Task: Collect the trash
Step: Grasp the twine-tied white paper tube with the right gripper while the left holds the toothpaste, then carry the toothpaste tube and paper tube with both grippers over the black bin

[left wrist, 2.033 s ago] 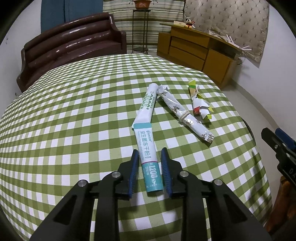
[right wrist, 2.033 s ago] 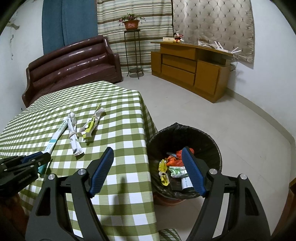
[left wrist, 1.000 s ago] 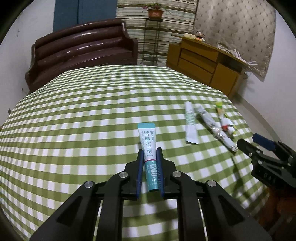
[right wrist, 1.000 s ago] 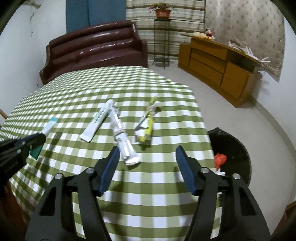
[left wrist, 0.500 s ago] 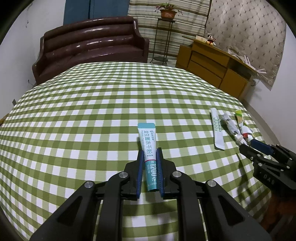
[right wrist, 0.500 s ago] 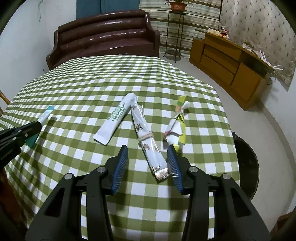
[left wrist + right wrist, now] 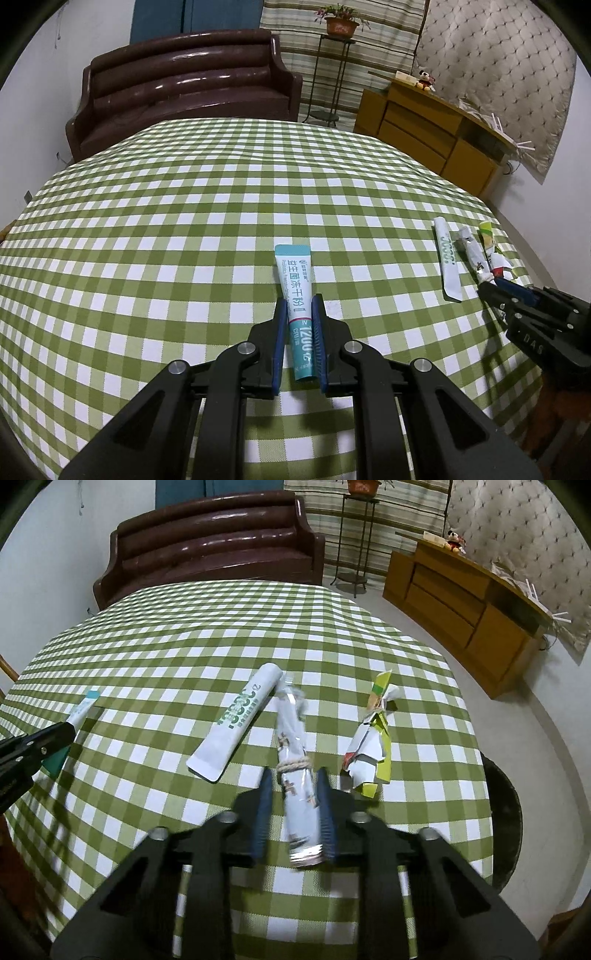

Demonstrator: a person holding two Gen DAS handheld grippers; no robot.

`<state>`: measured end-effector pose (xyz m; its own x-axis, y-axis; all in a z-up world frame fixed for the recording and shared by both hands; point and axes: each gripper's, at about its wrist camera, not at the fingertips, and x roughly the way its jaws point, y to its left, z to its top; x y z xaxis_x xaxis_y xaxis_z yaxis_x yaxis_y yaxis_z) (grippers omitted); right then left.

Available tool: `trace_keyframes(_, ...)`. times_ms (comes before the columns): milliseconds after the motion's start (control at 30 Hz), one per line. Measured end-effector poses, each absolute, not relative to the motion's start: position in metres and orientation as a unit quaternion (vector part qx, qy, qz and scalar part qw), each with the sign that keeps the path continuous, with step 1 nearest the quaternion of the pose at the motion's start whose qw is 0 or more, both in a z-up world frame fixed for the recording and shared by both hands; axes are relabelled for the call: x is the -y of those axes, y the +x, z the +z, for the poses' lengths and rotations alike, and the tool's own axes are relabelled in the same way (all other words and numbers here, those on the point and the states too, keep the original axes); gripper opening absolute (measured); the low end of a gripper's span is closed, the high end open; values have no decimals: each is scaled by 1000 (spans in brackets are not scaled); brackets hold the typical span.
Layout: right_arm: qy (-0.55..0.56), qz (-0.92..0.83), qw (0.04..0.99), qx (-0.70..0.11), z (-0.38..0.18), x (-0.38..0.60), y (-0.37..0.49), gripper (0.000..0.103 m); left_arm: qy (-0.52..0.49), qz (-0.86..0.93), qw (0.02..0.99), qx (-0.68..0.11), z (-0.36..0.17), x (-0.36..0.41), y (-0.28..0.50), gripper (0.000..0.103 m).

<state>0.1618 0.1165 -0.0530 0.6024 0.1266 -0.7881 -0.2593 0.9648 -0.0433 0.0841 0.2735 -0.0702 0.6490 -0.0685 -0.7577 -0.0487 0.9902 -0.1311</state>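
My left gripper [image 7: 298, 306] is shut on a teal and white sachet [image 7: 295, 284] and holds it just above the green checked tablecloth [image 7: 166, 236]. My right gripper [image 7: 294, 779] is part open, its jaws on either side of a clear rolled wrapper tied with twine [image 7: 295, 760] that lies on the cloth; the right pad touches it. A white sachet with green print [image 7: 236, 727] lies to its left. A crumpled yellow and white wrapper [image 7: 373, 746] lies to its right. The left gripper with the teal sachet shows in the right wrist view [image 7: 55, 734].
The rim of a black-lined trash bin [image 7: 506, 823] shows below the table's right edge. A brown sofa [image 7: 177, 88] stands behind the table, a wooden sideboard [image 7: 428, 136] and a plant stand [image 7: 332, 74] at the back right.
My right gripper has come down and forward over the rolled wrapper and its jaws have narrowed around it. My left gripper keeps its hold on the teal sachet.
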Motion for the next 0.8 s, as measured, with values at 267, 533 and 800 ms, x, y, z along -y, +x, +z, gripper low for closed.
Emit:
trace_keyframes(267,-68,111,899,-419,-52,-116,147,16,-71,-4,905,-418,-72,-275,86,15)
trace_keyframes(533,-58,113,914,-384,-31,-110,124,16,-68,-7,910,-409,-66,-266,80,15)
trace_keyframes(800,-38,86,931,-354,-8,-75,105,16,-59,-30,920,-387,-47,-237,74,15)
